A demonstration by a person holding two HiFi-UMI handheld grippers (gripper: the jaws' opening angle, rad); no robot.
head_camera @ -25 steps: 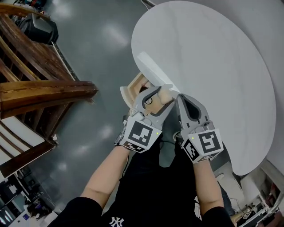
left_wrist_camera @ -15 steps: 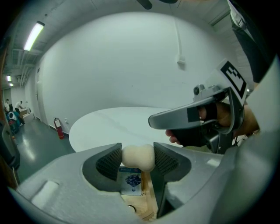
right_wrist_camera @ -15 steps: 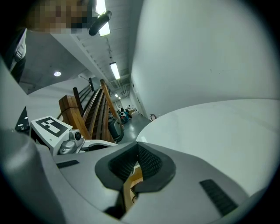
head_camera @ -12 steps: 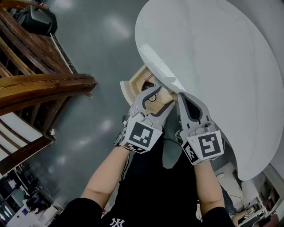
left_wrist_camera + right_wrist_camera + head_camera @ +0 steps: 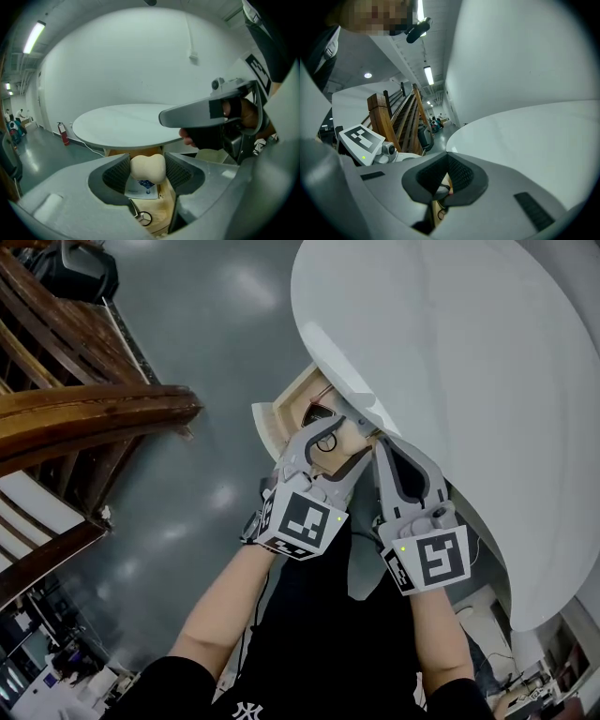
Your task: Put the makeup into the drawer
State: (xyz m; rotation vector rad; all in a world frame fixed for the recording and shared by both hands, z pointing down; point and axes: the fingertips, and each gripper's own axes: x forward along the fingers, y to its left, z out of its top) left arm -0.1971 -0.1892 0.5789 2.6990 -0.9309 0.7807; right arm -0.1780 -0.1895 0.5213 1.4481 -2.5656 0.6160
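A cream makeup sponge (image 5: 148,168) sits pinched between the ribbed pads of my left gripper (image 5: 146,175), which is shut on it. Directly under it lies the open wooden drawer (image 5: 161,214), pulled out from beneath the round white table (image 5: 126,124). In the head view my left gripper (image 5: 330,439) hangs over the drawer (image 5: 292,407) at the table's edge. My right gripper (image 5: 386,457) is close beside it on the right, its jaws together with nothing between them. In the right gripper view its pads (image 5: 457,176) meet at the tips.
Inside the drawer lie a white card with a blue mark (image 5: 139,188) and a black ring (image 5: 143,218). The table top overhangs the drawer's far part. A wooden staircase (image 5: 84,418) stands at the left across grey floor (image 5: 206,352).
Both grippers have sunk toward the open drawer, the left one still holding the sponge. More of the drawer's inside shows past the table edge.
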